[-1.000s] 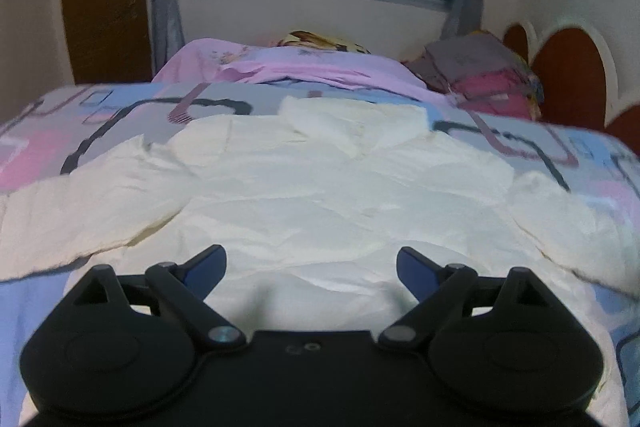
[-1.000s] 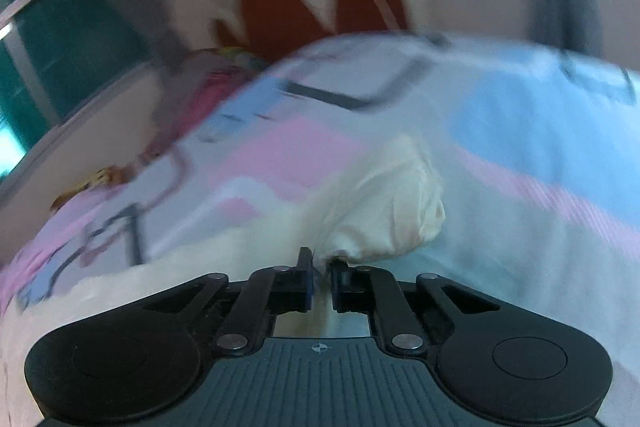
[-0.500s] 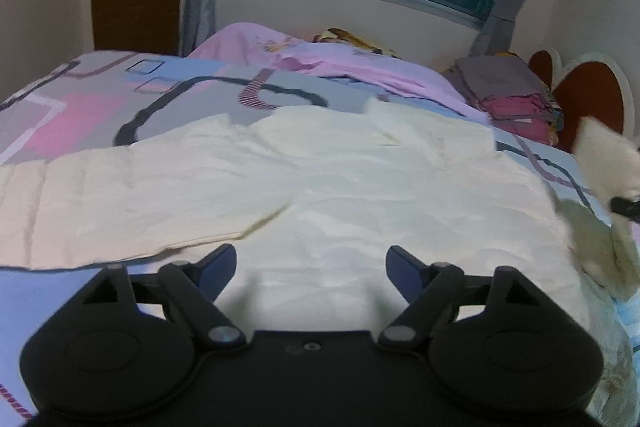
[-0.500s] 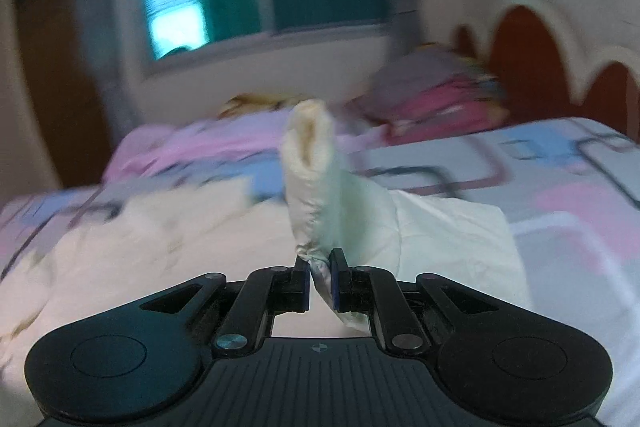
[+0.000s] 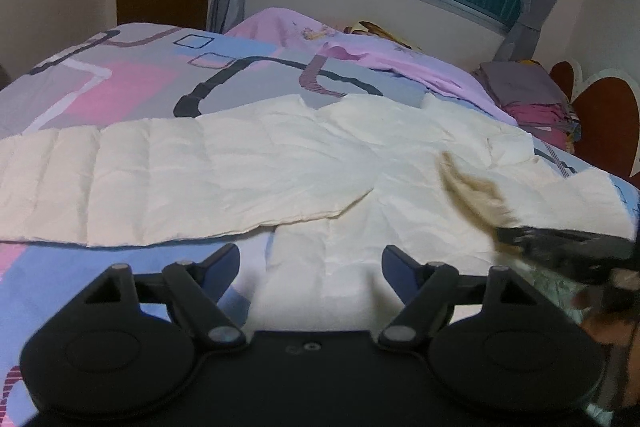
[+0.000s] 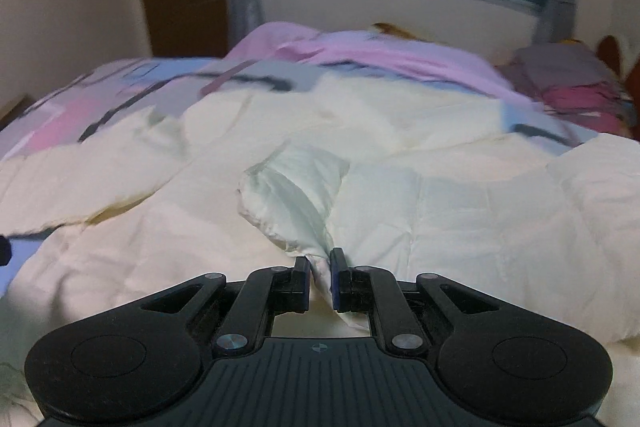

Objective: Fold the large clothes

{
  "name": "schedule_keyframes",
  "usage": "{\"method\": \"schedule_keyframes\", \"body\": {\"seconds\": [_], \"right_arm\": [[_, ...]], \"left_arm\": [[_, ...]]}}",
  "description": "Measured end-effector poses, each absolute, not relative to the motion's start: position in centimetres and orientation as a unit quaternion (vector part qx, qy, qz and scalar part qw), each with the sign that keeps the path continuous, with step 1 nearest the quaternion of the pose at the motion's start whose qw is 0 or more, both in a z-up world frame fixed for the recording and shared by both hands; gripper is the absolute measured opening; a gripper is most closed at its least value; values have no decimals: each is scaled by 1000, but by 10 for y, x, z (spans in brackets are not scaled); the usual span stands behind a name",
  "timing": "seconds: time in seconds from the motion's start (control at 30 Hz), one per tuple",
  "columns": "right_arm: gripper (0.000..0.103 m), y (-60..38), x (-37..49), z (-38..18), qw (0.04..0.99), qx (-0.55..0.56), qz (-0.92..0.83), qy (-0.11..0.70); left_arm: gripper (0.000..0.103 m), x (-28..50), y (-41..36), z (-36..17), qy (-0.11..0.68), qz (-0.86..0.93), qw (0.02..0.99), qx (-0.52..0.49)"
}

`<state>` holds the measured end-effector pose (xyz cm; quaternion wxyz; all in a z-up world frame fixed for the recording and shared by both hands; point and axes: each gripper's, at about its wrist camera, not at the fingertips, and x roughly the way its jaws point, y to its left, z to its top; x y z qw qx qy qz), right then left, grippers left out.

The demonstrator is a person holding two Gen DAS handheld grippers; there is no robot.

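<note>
A large cream quilted jacket (image 5: 304, 163) lies spread on the bed, its left sleeve (image 5: 120, 183) stretched out flat to the left. My left gripper (image 5: 310, 261) is open and empty, hovering over the jacket's near hem. My right gripper (image 6: 319, 269) is shut on the cuff of the right sleeve (image 6: 296, 195), which lies folded across the jacket's body. In the left wrist view the right gripper (image 5: 560, 247) shows blurred at the right edge with the sleeve cuff (image 5: 472, 191) in it.
The bed (image 5: 132, 87) has a patterned blue, pink and grey cover. A pink blanket (image 5: 360, 51) and a stack of folded clothes (image 5: 528, 95) lie at the far side under the window. A brown headboard (image 5: 604, 123) stands at the right.
My right gripper has carried the right sleeve leftward and down over the jacket's body. The left gripper has shifted left and stays open.
</note>
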<state>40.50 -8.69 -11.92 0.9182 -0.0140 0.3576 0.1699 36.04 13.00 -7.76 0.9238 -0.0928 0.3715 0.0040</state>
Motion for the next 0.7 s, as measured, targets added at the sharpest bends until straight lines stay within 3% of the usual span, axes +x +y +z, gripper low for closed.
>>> {"method": "schedule_keyframes", "body": {"seconds": [0.03,0.1,0.13,0.17,0.23,0.33,0.5,0.53,0.57,0.7], "right_arm": [[13,-78,408,-123,914,-25,175,364],[61,-65,405,-127,913,-54,185,361],[94,-68,398,-124,920,-55,181,343],[96,-73,390,-119,927,-52,181,325],[94,-91,377,-110,933,-37,176,311],[67,-139,362,-99,940,21,144,309],[41,-232,345,-94,943,106,49,313],[30,-251,342,-94,940,120,33,317],[26,-267,340,-94,938,130,16,320],[23,-328,334,-97,927,185,-39,325]], "left_arm": [[87,362,130,-78,372,0,923,-96],[101,364,128,-77,368,-4,924,-103],[101,365,126,-77,364,-6,926,-105],[101,369,123,-77,364,-14,925,-106],[96,382,113,-79,370,-39,921,-111],[87,405,92,-88,381,-80,913,-121],[76,450,62,-113,412,-113,895,-129],[70,459,57,-117,423,-119,889,-132],[65,466,53,-121,432,-122,884,-132],[19,480,32,-125,445,-126,882,-92]]}}
